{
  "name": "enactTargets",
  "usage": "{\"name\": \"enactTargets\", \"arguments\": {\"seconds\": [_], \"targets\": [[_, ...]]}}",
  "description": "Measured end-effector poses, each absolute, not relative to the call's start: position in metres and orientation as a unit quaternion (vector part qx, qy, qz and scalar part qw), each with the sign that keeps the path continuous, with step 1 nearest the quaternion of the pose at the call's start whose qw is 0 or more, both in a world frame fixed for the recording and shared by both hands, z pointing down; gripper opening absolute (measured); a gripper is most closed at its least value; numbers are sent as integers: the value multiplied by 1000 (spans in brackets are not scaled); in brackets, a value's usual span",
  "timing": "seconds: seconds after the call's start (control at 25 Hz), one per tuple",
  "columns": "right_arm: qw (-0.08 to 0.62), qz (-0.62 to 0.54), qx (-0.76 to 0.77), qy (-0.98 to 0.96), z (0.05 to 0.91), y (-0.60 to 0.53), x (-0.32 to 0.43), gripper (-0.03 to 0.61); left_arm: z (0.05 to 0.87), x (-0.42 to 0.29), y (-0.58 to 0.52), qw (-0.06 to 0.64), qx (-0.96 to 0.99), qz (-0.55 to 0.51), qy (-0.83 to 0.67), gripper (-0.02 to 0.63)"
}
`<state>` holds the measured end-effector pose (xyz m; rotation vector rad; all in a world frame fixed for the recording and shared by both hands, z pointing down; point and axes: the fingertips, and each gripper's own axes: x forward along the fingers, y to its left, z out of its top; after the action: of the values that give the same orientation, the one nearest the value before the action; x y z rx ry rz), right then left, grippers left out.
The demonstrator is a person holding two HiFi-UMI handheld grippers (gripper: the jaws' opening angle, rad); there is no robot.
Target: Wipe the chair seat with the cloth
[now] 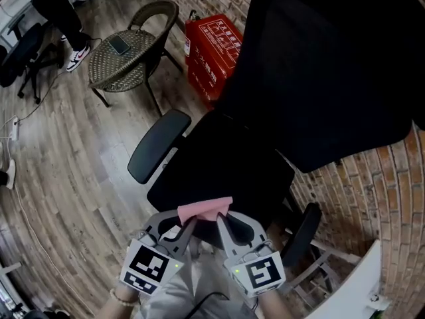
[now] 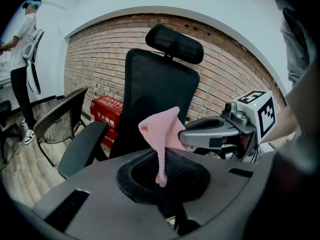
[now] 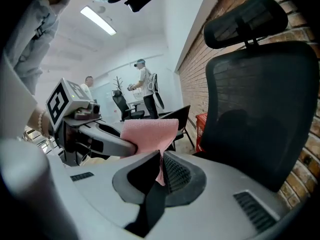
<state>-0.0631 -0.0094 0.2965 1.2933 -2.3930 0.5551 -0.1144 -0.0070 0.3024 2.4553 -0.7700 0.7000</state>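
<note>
A pink cloth (image 1: 204, 209) is stretched between my two grippers just above the front edge of the black office chair's seat (image 1: 226, 171). My left gripper (image 1: 192, 220) is shut on the cloth's left end and my right gripper (image 1: 220, 219) on its right end. In the left gripper view the cloth (image 2: 162, 129) rises from my own jaws (image 2: 161, 181) to the right gripper's tip (image 2: 182, 136). The right gripper view shows the cloth (image 3: 147, 134) pinched in my right gripper (image 3: 161, 171), and the left gripper (image 3: 131, 145) grips it from the left. The cloth hangs clear of the seat.
The chair's tall backrest (image 1: 319, 78) rises at the right, with armrests (image 1: 158, 145) on both sides. A red box (image 1: 212, 48) stands by the brick wall (image 1: 392, 178). A wicker chair (image 1: 126, 55) bearing a phone (image 1: 119, 44) is at the back left, near a standing person (image 1: 63, 5).
</note>
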Motion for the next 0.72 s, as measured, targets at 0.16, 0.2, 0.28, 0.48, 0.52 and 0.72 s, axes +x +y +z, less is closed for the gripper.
{"name": "enactTargets", "arguments": {"seconds": [0.16,0.2,0.28,0.48,0.52,0.72], "targets": [[194,228,469,-831,330,-28,-63,51,333,-114,-25,244,892,260,-277,29],[196,234,472,-827,337,-32,-63,49,340,-115,-29,248,892,261,-274,31],[200,242,478,-820,349,-38,-65,49,352,-116,-35,249,891,265,-272,31],[197,260,495,-806,370,-53,-66,49,376,-119,-46,256,888,268,-273,31],[195,263,497,-804,372,-56,-66,49,379,-119,-46,262,887,267,-271,31],[194,269,497,-802,386,-62,-65,49,396,-119,-47,277,879,273,-276,31]]}}
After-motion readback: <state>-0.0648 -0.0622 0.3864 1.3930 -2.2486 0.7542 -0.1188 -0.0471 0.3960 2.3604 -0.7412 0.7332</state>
